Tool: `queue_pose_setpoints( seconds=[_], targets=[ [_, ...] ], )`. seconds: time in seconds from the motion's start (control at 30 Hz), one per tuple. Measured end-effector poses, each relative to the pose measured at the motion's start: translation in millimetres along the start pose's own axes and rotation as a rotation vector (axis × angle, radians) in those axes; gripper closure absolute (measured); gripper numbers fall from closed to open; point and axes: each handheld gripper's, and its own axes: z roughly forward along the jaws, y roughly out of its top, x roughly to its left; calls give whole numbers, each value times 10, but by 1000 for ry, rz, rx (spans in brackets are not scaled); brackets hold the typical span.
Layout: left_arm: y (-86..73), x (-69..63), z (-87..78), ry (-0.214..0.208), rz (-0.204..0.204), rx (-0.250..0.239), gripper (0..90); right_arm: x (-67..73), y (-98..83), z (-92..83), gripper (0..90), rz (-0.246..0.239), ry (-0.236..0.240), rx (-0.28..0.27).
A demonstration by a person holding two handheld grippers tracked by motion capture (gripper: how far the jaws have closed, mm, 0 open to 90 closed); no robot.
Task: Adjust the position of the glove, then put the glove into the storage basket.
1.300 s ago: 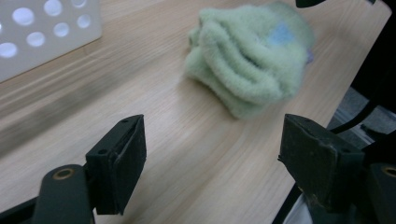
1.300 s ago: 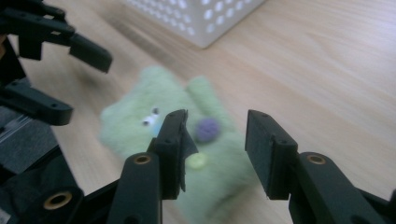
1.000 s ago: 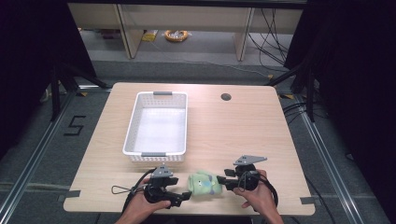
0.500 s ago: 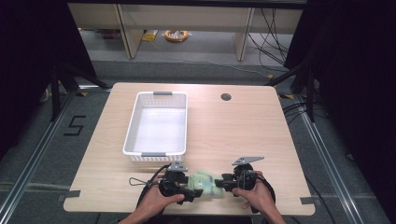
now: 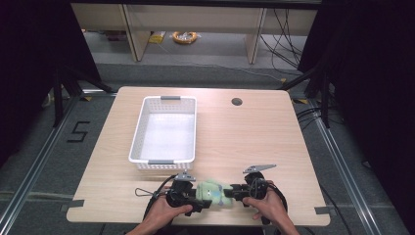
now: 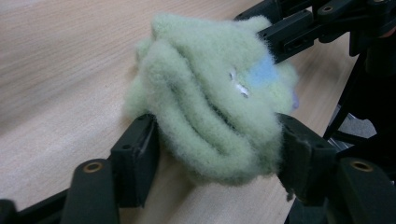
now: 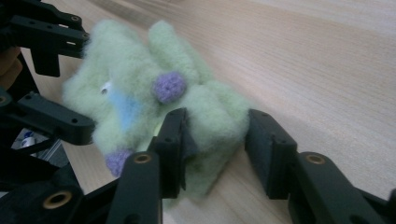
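A pale green plush toy [image 5: 211, 192] is held between two grippers near the six o'clock edge of a light wooden table [image 5: 244, 142], as seen in the high view. The toy lies just off the table's middle line, at about five o'clock from a white plastic basket [image 5: 165, 128] that stands well apart from it toward twelve o'clock.

The left gripper [image 5: 195, 198] is brought in from nine o'clock of the toy, with a hand [image 5: 161, 215] wrapped around its body. Its jaws have just been closing, and the toy sits between them. In the left gripper view the plush toy [image 6: 210, 107] is seen squeezed at both flanks: the black pads are pressed into the fluffy fabric on either side, so the toy is pinched by this gripper.

The right gripper [image 5: 234, 192] is brought in from three o'clock of the toy, held by the other hand [image 5: 266, 208]. Its jaws too have just been closing around the toy. In the right gripper view the plush toy [image 7: 154, 112] is shown with purple knitted knobs and a light blue patch; one end of it is gripped between the two black pads, which dent the fabric, so it is pinched here as well. The left gripper's jaws [image 7: 56, 74] are visible at ten o'clock in that view, clasping the far end.

A round hole [image 5: 237, 102] is set in the tabletop near the twelve o'clock edge.
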Motion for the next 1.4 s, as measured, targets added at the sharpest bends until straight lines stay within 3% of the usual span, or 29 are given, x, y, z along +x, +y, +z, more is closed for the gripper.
queue_pose_setpoints(
  seconds=[0.03,0.17,0.27,0.3,0.33,0.5,0.53,0.57,0.67,0.77,0.83,0.9,0.93,0.97,1.07,1.1,1.3,1.33,1.4],
  targets=[
    [3,-1,-3,8,15,3,390,-2,0,0,647,0,7,0],
    [9,13,-13,-5,41,-25,580,-3,-10,-9,718,-16,24,-18],
    [9,3,-38,-8,69,-33,635,-5,-10,-19,731,-11,28,-24],
    [5,-9,-45,-4,79,-34,644,31,-5,-26,739,10,46,-24],
    [-3,-24,-57,-2,89,-37,649,12,3,-30,740,-33,34,-32],
    [-6,-51,-100,-6,115,-45,664,73,42,-40,745,-51,20,-34],
    [-6,-67,-110,13,120,-44,664,73,42,-40,745,-51,20,-34],
    [-4,-86,-119,-3,119,-56,667,88,52,-55,746,-63,24,-46],
    [1,-98,-135,4,129,-59,671,106,63,-89,747,-64,25,-54],
    [10,-115,-154,-15,131,-69,676,143,78,-118,748,-49,29,-65],
    [16,-126,-182,-11,130,-68,676,141,92,-130,748,-75,24,-71],
    [20,-122,-213,-15,142,-73,678,222,102,-158,748,-26,35,-62],
    [20,-122,-213,-15,142,-73,678,222,102,-158,748,-26,35,-62],
    [20,-128,-224,-16,141,-77,678,204,118,-166,749,-78,19,-73],
    [20,-137,-254,-19,142,-86,684,265,137,-195,749,-57,20,-74],
    [22,-145,-275,-22,143,-93,687,270,165,-215,749,-95,16,-82],
    [70,-169,-358,-26,152,-108,691,349,210,-274,749,-105,6,-88],
    [82,-174,-369,-26,153,-117,691,376,222,-279,749,-89,23,-87],
    [95,-186,-390,-16,140,-124,694,391,262,-301,750,-104,20,-86]
  ],
)
